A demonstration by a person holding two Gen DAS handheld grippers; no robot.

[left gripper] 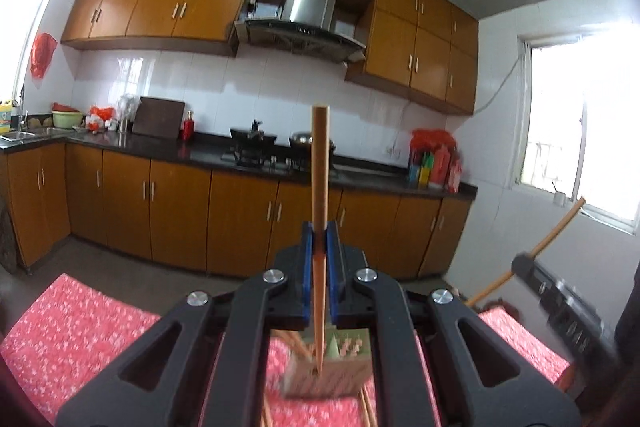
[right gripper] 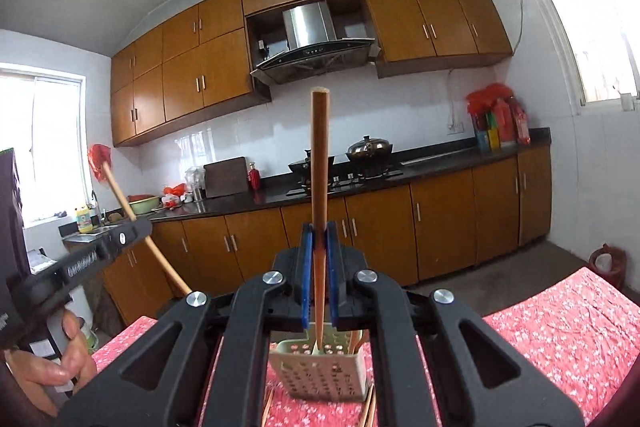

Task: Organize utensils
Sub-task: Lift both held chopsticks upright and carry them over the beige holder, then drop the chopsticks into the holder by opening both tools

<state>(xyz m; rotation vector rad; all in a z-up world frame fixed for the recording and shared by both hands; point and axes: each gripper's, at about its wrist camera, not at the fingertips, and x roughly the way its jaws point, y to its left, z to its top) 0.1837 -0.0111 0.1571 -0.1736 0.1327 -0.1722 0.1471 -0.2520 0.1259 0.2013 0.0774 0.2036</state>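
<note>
My left gripper (left gripper: 320,233) is shut on a wooden chopstick (left gripper: 320,163) that stands upright, its thin tip down in a pale perforated utensil holder (left gripper: 326,375) on the red flowered tablecloth. My right gripper (right gripper: 319,233) is shut on another wooden chopstick (right gripper: 319,155), also upright, tip down in the same holder (right gripper: 320,367). The right gripper with its chopstick (left gripper: 532,251) shows at the right of the left wrist view. The left gripper with its chopstick (right gripper: 128,211) shows at the left of the right wrist view. More chopsticks (right gripper: 370,411) lie on the cloth beside the holder.
The table with the red cloth (right gripper: 568,331) lies below both grippers. Across the floor runs a dark kitchen counter (left gripper: 160,151) with a stove, pans, a cutting board and bottles, under orange cabinets. My hand (right gripper: 52,359) shows at lower left.
</note>
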